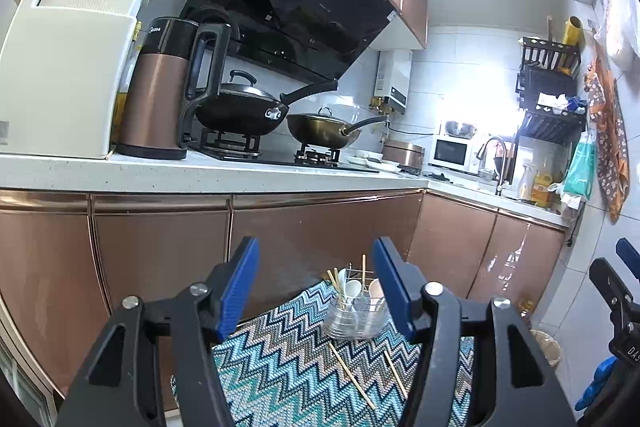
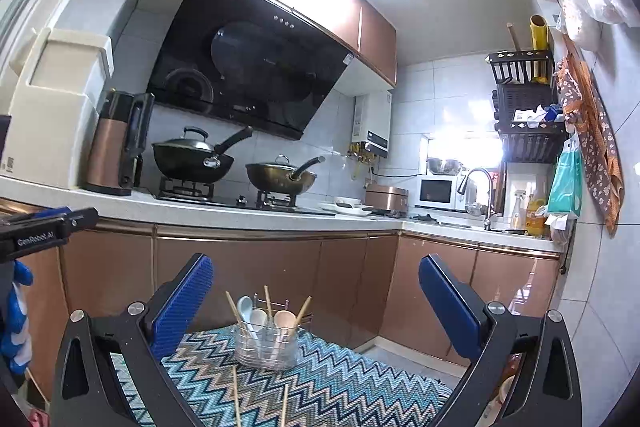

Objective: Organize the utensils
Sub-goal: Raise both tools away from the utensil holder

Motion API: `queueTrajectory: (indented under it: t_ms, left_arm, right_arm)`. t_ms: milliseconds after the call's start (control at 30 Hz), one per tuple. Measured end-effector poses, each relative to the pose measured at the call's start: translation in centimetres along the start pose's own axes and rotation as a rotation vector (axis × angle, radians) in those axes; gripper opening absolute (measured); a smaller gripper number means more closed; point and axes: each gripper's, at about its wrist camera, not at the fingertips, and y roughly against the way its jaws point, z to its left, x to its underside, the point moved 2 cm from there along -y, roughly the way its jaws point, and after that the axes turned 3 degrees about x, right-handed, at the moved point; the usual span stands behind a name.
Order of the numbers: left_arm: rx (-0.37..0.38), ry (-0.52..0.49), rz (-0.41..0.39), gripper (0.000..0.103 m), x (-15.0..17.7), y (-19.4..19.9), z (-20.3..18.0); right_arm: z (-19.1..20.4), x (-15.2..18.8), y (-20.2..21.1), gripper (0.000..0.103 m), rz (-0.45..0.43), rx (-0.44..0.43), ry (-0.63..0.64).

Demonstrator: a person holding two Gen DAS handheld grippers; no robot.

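Left gripper (image 1: 316, 287) fills the bottom of the left wrist view, its blue-padded jaws spread apart with nothing between the pads. Through the gap, a clear glass holder (image 1: 354, 323) stands upright at the far end of a zigzag-patterned mat (image 1: 288, 363) that covers the worktop. The holder already contains several pale spoons (image 1: 352, 289) and a few chopsticks (image 1: 333, 281), all standing handle or tip up. Two loose chopsticks (image 1: 352, 375) lie flat on the mat, nearer the camera than the holder and apart from it. At the right edge of this view, part of the other gripper shows, held by a hand in a blue glove. Behind everything runs a kitchen counter with two woks on a stove. In the right wrist view, the right gripper (image 2: 316, 303) also has its jaws wide apart and empty. The holder (image 2: 266, 345) sits between them in the picture but farther off, not touched, with spoons (image 2: 258, 319) and chopsticks (image 2: 269, 301) inside. The two loose chopsticks (image 2: 237, 397) lie on the mat (image 2: 352, 383) just in front of the holder, pointing roughly toward the camera. Judging from both views, most utensils are already sorted into the holder; the two loose chopsticks appear to be what remains, and neither gripper has hold of them yet.
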Motion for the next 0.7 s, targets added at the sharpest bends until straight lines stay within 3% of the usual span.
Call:
queueTrajectory:
  t_ms: [100, 233, 367, 700]
  left_arm:
    - [0.017, 0.009, 0.029, 0.057, 0.4, -0.3, 0.3]
    - [0.035, 0.017, 0.109, 0.057, 2.0, -2.4, 0.5]
    - [0.061, 0.038, 0.243, 0.057, 4.6, -6.1, 0.7]
    - [0.109, 0.108, 0.618, 0.057, 13.2, -18.0, 0.6]
  right_arm:
    - [0.1, 0.2, -0.1, 0.103, 0.005, -0.019, -0.004]
    - [0.4, 1.6, -2.3, 0.103, 0.080, -0.052, -0.009]
    - [0.7, 4.6, -6.2, 0.103, 0.258, -0.065, -0.007]
    - [0.0, 13.1, -15.3, 0.103, 0.579, -0.149, -0.052]
